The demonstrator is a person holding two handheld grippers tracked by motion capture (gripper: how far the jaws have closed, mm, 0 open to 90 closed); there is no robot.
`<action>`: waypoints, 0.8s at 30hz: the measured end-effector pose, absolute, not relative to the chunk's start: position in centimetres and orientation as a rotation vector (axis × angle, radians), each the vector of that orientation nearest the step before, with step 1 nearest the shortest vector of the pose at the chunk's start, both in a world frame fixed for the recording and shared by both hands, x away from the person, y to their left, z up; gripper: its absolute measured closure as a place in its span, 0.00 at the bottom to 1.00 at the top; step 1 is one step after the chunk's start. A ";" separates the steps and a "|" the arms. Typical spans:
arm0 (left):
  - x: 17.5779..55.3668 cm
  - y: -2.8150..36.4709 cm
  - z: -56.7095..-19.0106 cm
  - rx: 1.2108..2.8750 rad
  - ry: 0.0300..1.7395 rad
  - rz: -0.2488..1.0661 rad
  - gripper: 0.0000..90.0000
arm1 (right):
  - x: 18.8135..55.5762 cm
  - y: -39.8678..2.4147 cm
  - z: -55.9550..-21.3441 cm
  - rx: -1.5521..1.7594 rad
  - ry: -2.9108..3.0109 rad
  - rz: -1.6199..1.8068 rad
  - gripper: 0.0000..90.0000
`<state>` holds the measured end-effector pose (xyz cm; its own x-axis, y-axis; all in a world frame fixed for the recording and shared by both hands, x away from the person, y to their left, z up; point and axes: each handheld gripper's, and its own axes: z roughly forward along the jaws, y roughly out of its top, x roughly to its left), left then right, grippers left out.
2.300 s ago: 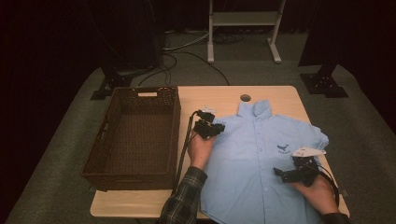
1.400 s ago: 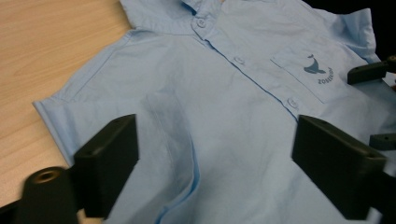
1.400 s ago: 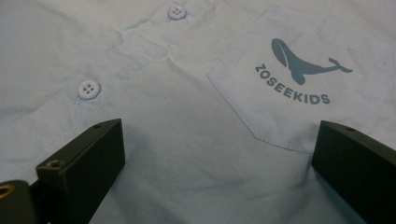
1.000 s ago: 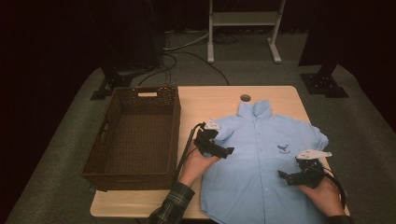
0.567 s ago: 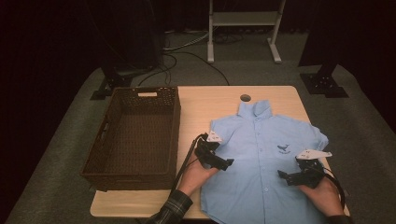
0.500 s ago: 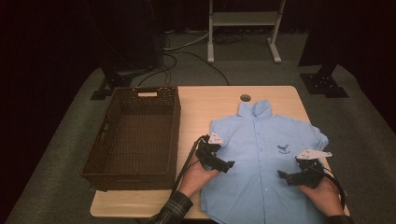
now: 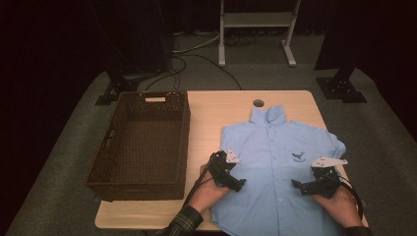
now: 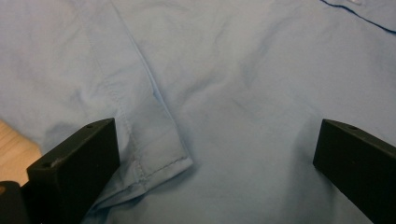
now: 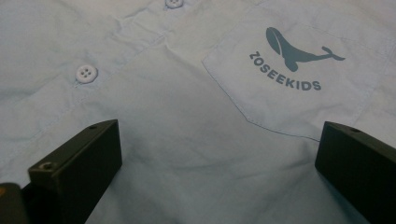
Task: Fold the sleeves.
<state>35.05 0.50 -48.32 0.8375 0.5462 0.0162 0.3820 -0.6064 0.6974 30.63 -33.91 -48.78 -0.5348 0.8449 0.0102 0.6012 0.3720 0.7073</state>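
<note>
1. a light blue shirt (image 7: pixel 275 172) lay flat, front up, on the right half of the table (image 7: pixel 216 110), collar at the far end, with a dark wicker basket (image 7: pixel 140 142) just beside it on the left.
2. the left gripper (image 7: pixel 235 183) hovered over the shirt's near left edge, jaws released and wide apart, gripping nothing; a short sleeve (image 8: pixel 149 135) lay folded in between them.
3. the right gripper (image 7: pixel 298 186) sat over the near right part, jaws likewise spread and empty, just near of the whale-printed pocket (image 9: pixel 292 70).
4. the step looked like starting a fold: each jaw should probably pinch one edge of cloth only, both sides lifting evenly, so the front stayed smooth and the buttons (image 9: pixel 86 73) centred.
</note>
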 end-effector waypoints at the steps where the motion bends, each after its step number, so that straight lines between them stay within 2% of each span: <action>1: 35.0 0.7 -48.3 2.292 0.682 0.300 0.00 | 30.7 -33.8 -48.8 1.260 2.285 0.954 0.00; 12: 34.7 3.5 -48.2 2.277 0.772 0.334 0.00 | 31.4 -31.4 -48.8 1.236 2.305 0.963 0.00; 24: 34.2 4.1 -48.2 2.260 0.812 0.353 0.00 | 32.2 -29.4 -48.8 1.191 2.338 0.976 0.00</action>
<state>34.15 4.08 -48.24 0.7661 0.6425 0.0187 0.4516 -0.5587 0.6956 32.16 -29.37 -48.75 -0.5905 0.8070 0.0076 0.5728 0.4125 0.7083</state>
